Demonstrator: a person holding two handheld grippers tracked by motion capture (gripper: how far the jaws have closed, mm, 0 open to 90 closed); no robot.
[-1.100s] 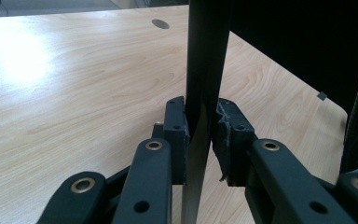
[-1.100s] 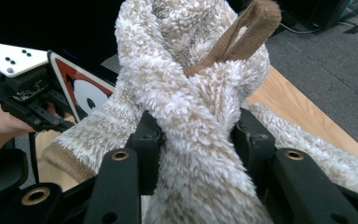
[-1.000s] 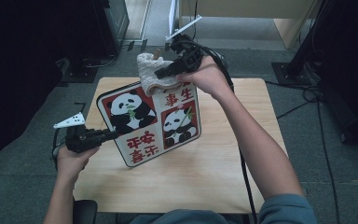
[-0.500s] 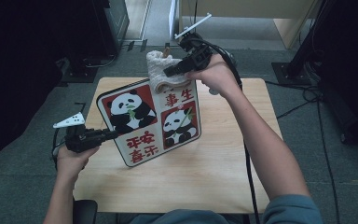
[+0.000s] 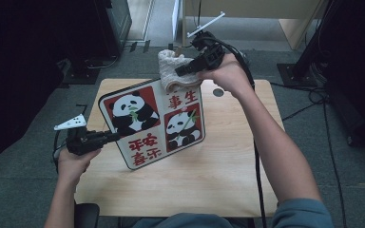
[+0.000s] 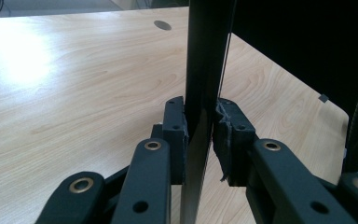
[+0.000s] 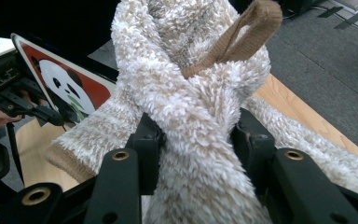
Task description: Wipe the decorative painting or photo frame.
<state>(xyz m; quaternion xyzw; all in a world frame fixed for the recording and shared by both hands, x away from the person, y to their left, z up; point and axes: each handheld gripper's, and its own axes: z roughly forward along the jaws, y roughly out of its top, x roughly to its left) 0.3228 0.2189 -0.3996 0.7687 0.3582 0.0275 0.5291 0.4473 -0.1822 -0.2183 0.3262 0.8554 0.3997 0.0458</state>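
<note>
Panda board (image 5: 153, 124) stood tilted on its lower edge on the wooden table (image 5: 218, 175), left of middle, held up off the surface. Left gripper (image 5: 113, 137) clamped the board's left edge; in the left gripper view the jaws pinched the thin dark panel (image 6: 199, 93) from both sides, pads (image 6: 177, 126) tight on it. Board face showed two pandas on red squares plus red Chinese characters, "事生" at upper right and a second pair at lower left, printed upside down from the high view and not clearly readable. Right gripper (image 5: 180, 72) was clenched on a fluffy cream cloth (image 5: 173, 71) with a tan loop (image 7: 242, 32), pressed against the board's top edge at the table's far side. No brand seen.
</note>
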